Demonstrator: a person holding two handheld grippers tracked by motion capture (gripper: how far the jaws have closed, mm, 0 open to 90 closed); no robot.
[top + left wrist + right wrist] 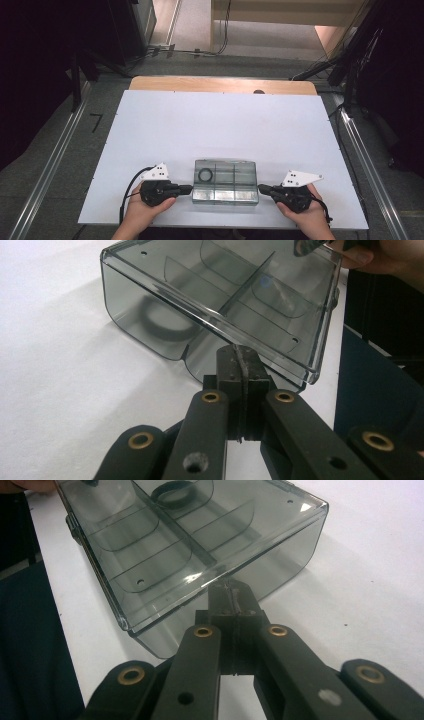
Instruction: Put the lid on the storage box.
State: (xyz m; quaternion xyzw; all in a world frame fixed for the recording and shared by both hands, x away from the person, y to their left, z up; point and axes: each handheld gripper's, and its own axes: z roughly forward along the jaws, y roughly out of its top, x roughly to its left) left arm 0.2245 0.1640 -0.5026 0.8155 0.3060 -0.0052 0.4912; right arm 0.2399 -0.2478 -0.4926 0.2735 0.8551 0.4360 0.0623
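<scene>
The lidded clear box sits shut on the table, apparently untouched. Left gripper and right gripper flank it, jaws pressed together on nothing; handling it remains.

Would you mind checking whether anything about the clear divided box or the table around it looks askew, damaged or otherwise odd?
Nothing stands out. The clear divided box sits flat and square on the white table, its lid shut, with a black ring lying in one far compartment. The left gripper and right gripper are shut at its two ends.
</scene>
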